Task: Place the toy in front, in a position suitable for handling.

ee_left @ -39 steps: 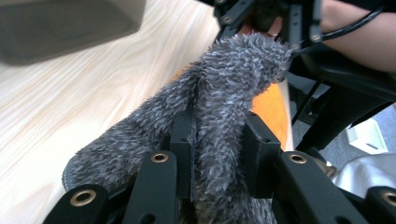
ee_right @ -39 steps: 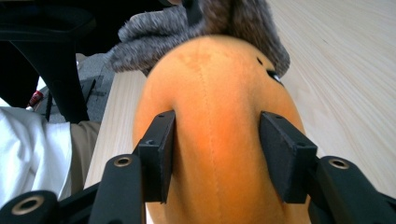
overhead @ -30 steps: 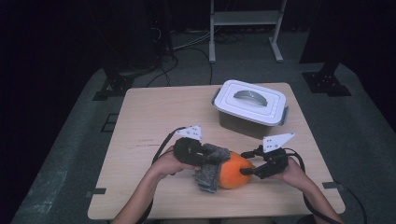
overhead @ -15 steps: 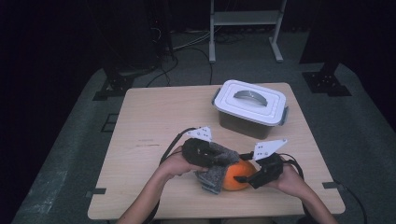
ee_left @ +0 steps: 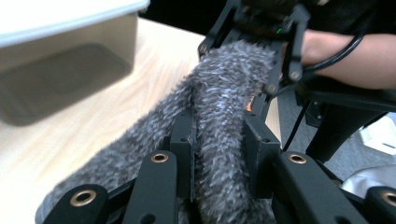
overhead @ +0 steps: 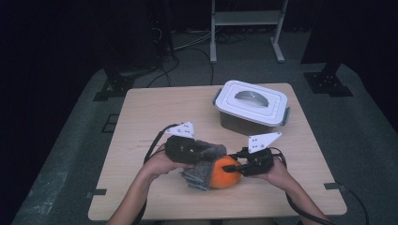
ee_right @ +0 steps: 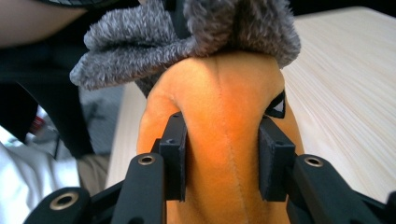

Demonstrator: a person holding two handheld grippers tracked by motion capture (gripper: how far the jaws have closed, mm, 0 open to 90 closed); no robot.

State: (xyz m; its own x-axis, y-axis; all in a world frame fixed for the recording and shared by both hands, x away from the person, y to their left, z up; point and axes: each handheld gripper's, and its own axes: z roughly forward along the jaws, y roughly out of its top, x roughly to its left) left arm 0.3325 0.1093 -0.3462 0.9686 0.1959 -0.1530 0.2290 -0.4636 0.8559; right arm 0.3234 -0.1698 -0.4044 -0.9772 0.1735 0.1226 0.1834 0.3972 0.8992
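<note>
Now both tools (overhead: 213, 161) pinch the plush toy (overhead: 224, 172).

Orange plush toy (overhead: 224, 172), soft w/ sewn seam, is seen near tabletop (overhead: 150, 112) front edge, centre. Grey fuzzy cover (overhead: 202, 161) is draped over its top and left side, bunched, partly pulled up.
</note>
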